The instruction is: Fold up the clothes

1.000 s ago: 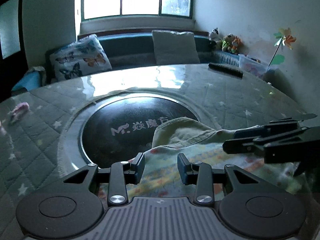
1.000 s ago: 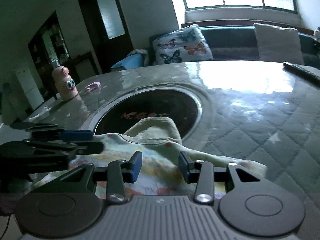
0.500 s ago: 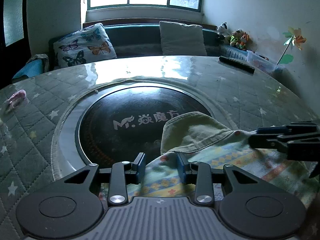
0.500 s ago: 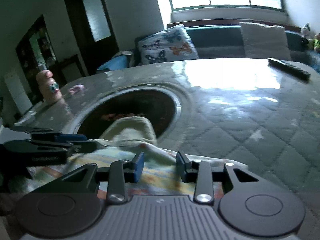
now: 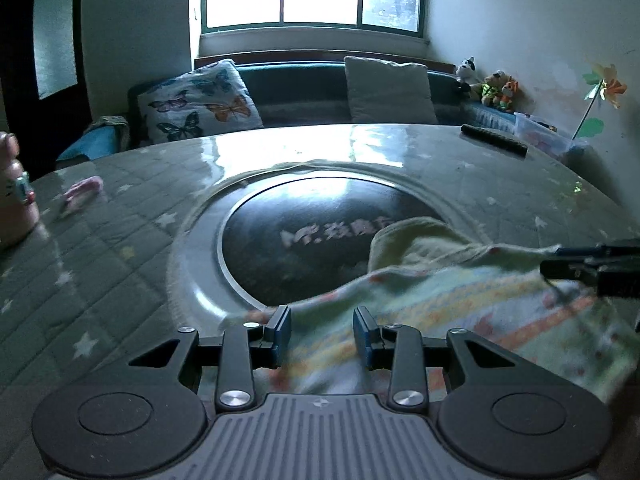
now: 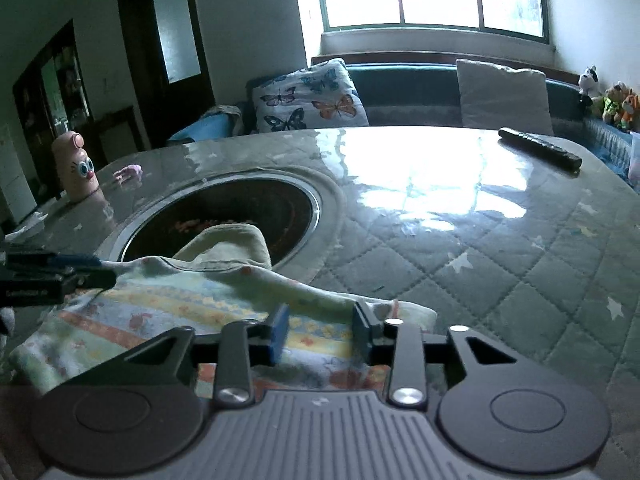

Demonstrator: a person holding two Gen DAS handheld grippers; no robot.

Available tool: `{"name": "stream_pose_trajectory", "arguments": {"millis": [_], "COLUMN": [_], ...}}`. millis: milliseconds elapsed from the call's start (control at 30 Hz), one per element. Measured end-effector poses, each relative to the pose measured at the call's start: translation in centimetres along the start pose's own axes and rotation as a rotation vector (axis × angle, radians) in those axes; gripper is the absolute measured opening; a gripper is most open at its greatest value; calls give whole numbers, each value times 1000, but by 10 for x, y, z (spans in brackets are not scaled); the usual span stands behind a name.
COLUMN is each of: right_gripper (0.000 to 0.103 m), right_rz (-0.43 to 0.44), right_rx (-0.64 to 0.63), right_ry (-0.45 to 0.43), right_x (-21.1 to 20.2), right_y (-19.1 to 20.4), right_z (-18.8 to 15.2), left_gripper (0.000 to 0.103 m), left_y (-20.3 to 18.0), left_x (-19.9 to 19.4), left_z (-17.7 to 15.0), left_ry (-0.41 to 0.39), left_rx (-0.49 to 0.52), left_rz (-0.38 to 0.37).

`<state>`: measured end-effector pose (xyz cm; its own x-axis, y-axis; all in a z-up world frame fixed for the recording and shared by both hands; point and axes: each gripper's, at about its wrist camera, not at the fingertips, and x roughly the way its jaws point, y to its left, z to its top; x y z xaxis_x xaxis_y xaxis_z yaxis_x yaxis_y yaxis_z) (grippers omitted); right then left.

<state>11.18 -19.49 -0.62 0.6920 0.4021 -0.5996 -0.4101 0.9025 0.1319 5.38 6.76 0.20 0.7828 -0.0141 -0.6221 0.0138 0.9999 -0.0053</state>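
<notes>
A small garment [image 5: 460,292] with pastel stripes and a plain yellowish hood-like end lies on the quilted table, partly over the round dark inset [image 5: 300,236]. My left gripper [image 5: 321,332] is open low over the garment's left edge. My right gripper [image 5: 592,268] shows side-on at the right margin there. In the right wrist view the garment [image 6: 180,300] spreads left, and my right gripper [image 6: 320,330] is open above its right edge. The left gripper [image 6: 52,276] juts in from the left, over the cloth's far side.
A black remote [image 6: 540,148] lies far right on the table [image 6: 480,248]. A pink figure-shaped bottle [image 6: 76,168] and a small pink object [image 6: 128,172] stand far left. Behind the table is a sofa with a butterfly cushion [image 5: 200,100].
The two grippers have drawn apart: the left now sits over the garment's left edge, the right over its right edge. Both stay open; the garment has shifted little.
</notes>
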Motion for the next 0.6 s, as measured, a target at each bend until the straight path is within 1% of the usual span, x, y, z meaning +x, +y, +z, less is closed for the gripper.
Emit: {"name": "stream_pose_trajectory", "arguments": {"millis": [100,167,233,333,400,433,467,500,600], "right_gripper": [48,56,60,70,72,78,81,83,84], "right_rz": [13,34,56,83,98,105,112,118,130], "right_rx": [-17,-37,-64,-104,-127,-137,-148,-159,-194], "right_ry": [-21,-31,-40,-33,-30,-30,-30,-31,-17], "right_x": [-7,-12,-15,-14,-14,-15,-15,-16,-13], "right_y": [9,18,28,43,53,57,61,66,80], "right_z": [1,1,0,-2,-4,-4,-5,-6,-12], "left_gripper": [37,37,38,39,40,40,40,40,44], "left_y": [5,8,10,14,16,16,17,18,19], "left_x": [-9,-12,-15,-21,-24,-26,-28,-30,-36], "left_z": [-9,-17,-24,-29,-31,-32,-33,-34,-37], "left_ry": [-9,-6,-8,-16,-19,-20,-23,-25,-32], "left_rx": [6,5,6,-7,-15,-19,-22,-24,-33], "left_rz": [20,28,38,41,47,51,52,52,52]}}
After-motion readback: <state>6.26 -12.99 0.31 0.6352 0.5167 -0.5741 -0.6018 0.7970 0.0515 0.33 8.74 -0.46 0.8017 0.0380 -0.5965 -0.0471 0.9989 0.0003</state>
